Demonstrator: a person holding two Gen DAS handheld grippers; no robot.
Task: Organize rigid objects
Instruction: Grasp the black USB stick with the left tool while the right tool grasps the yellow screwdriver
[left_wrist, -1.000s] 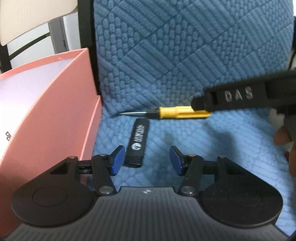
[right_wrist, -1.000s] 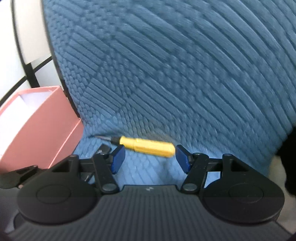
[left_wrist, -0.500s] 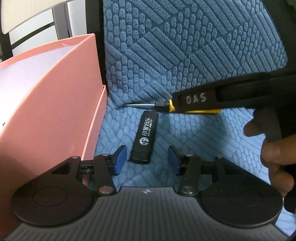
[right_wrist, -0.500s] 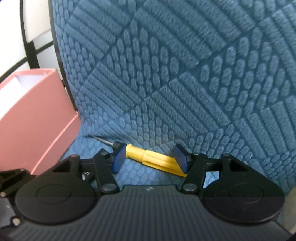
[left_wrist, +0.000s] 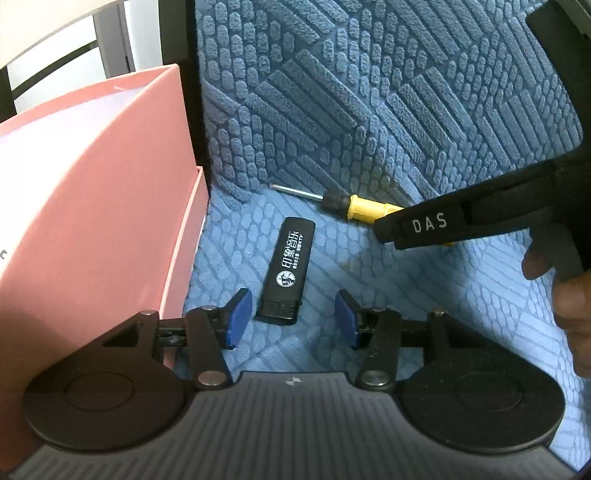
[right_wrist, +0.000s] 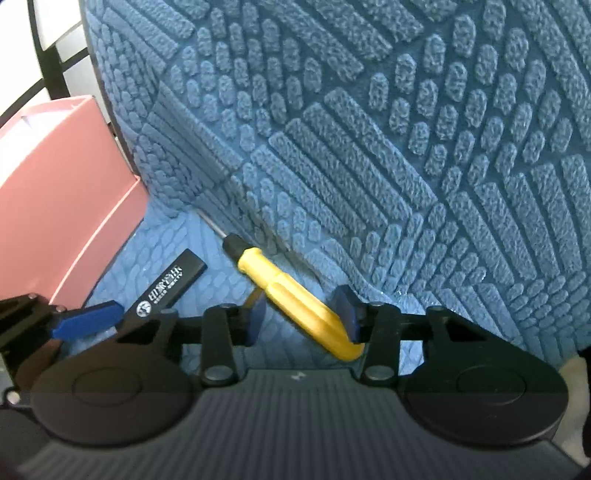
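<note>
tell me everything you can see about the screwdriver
The screwdriver has a yellow, plastic-looking handle, a black collar and a thin metal shaft. It lies flat on the blue cushion, tip toward the backrest crease. The right gripper straddles its handle end, fingers apart. The lighter lies beside it, not touching.

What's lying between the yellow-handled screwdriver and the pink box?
In the left wrist view, a black rectangular lighter lies on the blue textured cushion between the yellow-handled screwdriver and the pink cardboard box.

Both grippers were black plastic. The left gripper (left_wrist: 293, 315) carried blue finger pads (left_wrist: 238, 317), silver pivot screws and a ribbed grey housing. The right gripper (right_wrist: 303, 317) matched it, its side marked "DAS" in white. Bare skin showed on the right hand (left_wrist: 565, 295).
</note>
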